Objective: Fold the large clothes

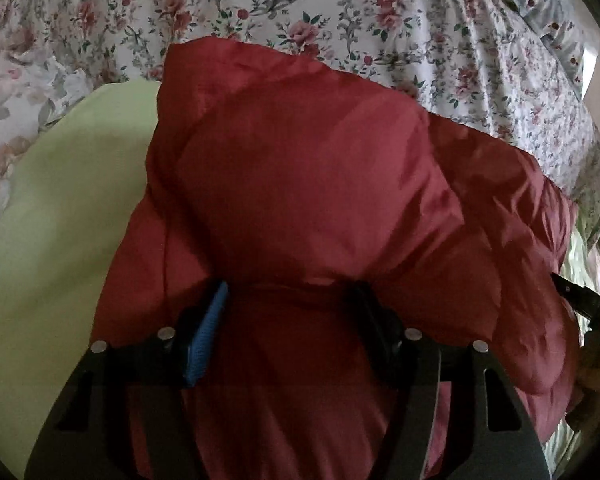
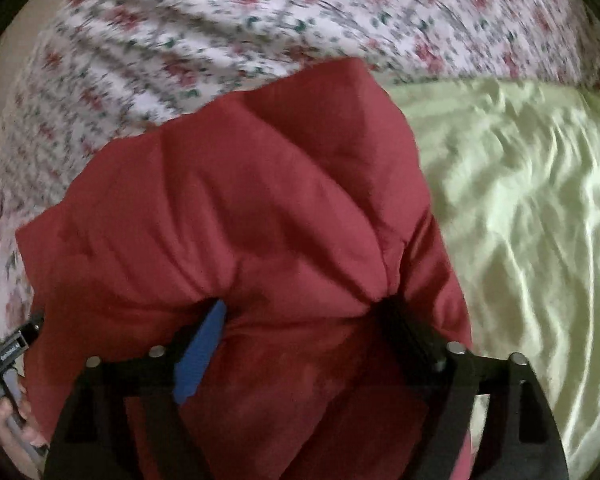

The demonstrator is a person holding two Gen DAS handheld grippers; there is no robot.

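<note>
A puffy dark red jacket (image 1: 308, 184) fills the middle of both wrist views, bunched and folded over itself (image 2: 236, 220). My left gripper (image 1: 288, 300) is shut on a thick fold of the red jacket, which bulges between its blue-padded left finger (image 1: 208, 332) and black right finger. My right gripper (image 2: 304, 312) is likewise shut on a thick fold of the jacket, with its blue pad (image 2: 200, 352) pressed into the fabric. The fingertips are buried in the cloth. The right wrist view is motion-blurred.
A pale green sheet (image 1: 60, 220) lies beside the jacket, wrinkled in the right wrist view (image 2: 520, 208). A white floral bedcover (image 1: 340, 12) spreads behind (image 2: 220, 20). The other hand-held gripper shows at each view's edge (image 1: 580, 296) (image 2: 12, 352).
</note>
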